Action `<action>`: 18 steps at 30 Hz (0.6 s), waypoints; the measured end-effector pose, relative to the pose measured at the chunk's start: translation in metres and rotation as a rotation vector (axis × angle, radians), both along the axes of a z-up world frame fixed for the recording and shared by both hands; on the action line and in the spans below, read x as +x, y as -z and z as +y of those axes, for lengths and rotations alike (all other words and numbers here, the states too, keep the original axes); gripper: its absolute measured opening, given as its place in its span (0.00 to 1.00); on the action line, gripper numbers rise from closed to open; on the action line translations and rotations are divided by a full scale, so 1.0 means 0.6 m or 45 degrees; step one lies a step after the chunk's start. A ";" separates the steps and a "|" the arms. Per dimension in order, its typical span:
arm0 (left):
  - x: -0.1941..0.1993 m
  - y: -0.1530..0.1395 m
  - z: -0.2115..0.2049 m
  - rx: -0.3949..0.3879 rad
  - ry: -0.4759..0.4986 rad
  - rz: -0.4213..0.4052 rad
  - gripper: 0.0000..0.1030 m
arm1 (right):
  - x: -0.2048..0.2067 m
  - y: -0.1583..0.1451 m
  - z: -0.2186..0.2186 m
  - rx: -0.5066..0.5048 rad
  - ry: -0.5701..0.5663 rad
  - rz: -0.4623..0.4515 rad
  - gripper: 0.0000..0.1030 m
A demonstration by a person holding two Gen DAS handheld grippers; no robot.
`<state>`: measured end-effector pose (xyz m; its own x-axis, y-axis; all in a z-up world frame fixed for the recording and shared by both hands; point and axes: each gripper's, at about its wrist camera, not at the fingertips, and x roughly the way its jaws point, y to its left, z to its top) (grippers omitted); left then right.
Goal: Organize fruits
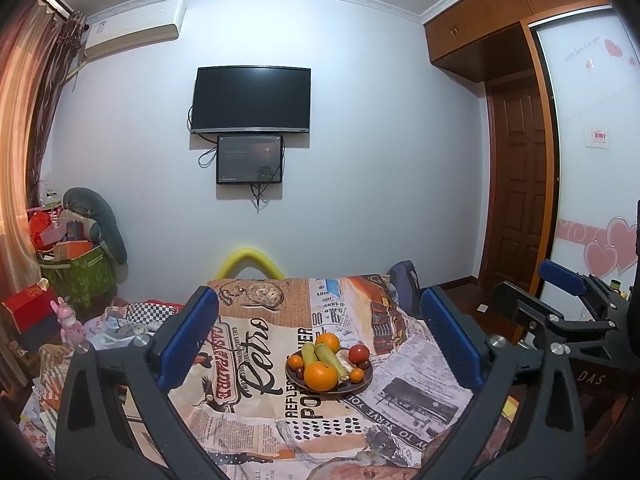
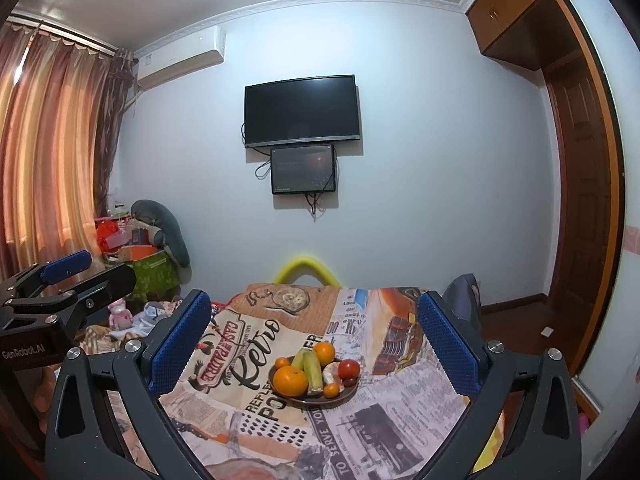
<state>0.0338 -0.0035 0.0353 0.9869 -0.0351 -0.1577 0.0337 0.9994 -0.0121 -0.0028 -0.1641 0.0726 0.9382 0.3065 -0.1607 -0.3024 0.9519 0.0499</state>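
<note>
Fingers of left gripper (image 1: 320, 336) and right gripper (image 2: 314, 334) spread wide, empty, short of the fruit plate (image 1: 298, 382).

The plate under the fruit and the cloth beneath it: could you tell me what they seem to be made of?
The plate: probably glazed ceramic or lacquered wood, dark brown with a faint sheen along its rim.
The cloth: apparently thin printed fabric, matte, creased and draping over the table edge.

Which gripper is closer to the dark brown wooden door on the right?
Right. The right gripper sits on the side of the dark brown wooden door; the left gripper is beyond it, toward the striped orange curtains.
</note>
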 end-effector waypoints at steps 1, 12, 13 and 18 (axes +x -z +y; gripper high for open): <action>0.000 0.000 0.000 0.000 0.000 0.000 1.00 | -0.001 -0.001 -0.001 0.001 0.000 0.001 1.00; 0.002 0.007 -0.001 -0.002 0.020 0.011 1.00 | -0.003 -0.005 -0.003 0.003 0.010 -0.004 1.00; 0.002 0.007 0.000 -0.002 0.019 0.011 1.00 | -0.003 -0.005 -0.003 0.002 0.012 -0.004 1.00; 0.003 0.005 0.005 -0.010 0.017 0.011 1.00 | -0.005 -0.007 -0.002 -0.003 0.014 -0.006 1.00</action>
